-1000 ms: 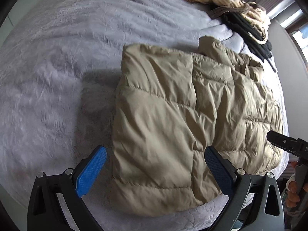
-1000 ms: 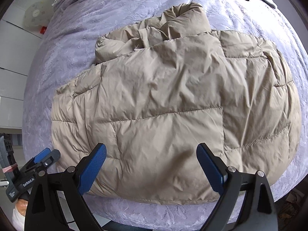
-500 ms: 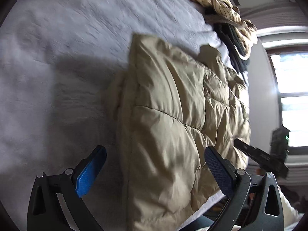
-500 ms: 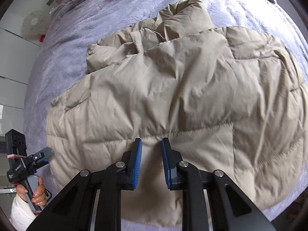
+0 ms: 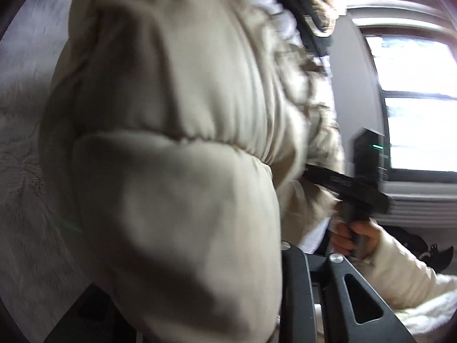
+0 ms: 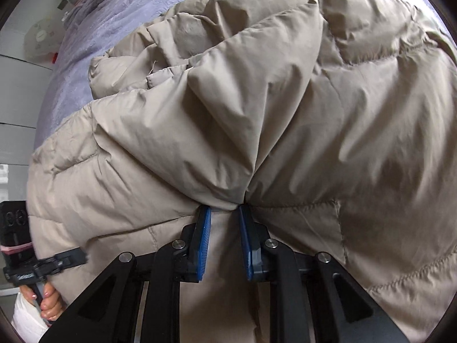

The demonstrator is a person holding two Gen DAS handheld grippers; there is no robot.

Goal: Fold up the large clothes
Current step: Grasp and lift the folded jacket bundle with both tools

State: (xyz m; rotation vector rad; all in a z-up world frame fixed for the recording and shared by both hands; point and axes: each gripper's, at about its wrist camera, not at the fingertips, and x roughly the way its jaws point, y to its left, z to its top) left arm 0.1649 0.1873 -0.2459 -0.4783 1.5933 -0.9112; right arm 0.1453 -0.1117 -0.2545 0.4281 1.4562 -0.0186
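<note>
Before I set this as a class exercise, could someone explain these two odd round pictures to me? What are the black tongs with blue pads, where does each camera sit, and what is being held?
There is no robot. A person holds a pair of hand-operated tongs in each hand, and a wide-angle camera on each looks along its fingers, hence the round pictures.

In the right-hand view, the right tongs pinch a fold of a beige padded jacket between blue pads. The jacket lies on a lilac bedspread. At lower left are the left tongs and the hand holding them.

The left-hand view is blurred. The jacket fills it, hiding the pads; the jaws are closing, with jacket fabric in front of them.
</note>
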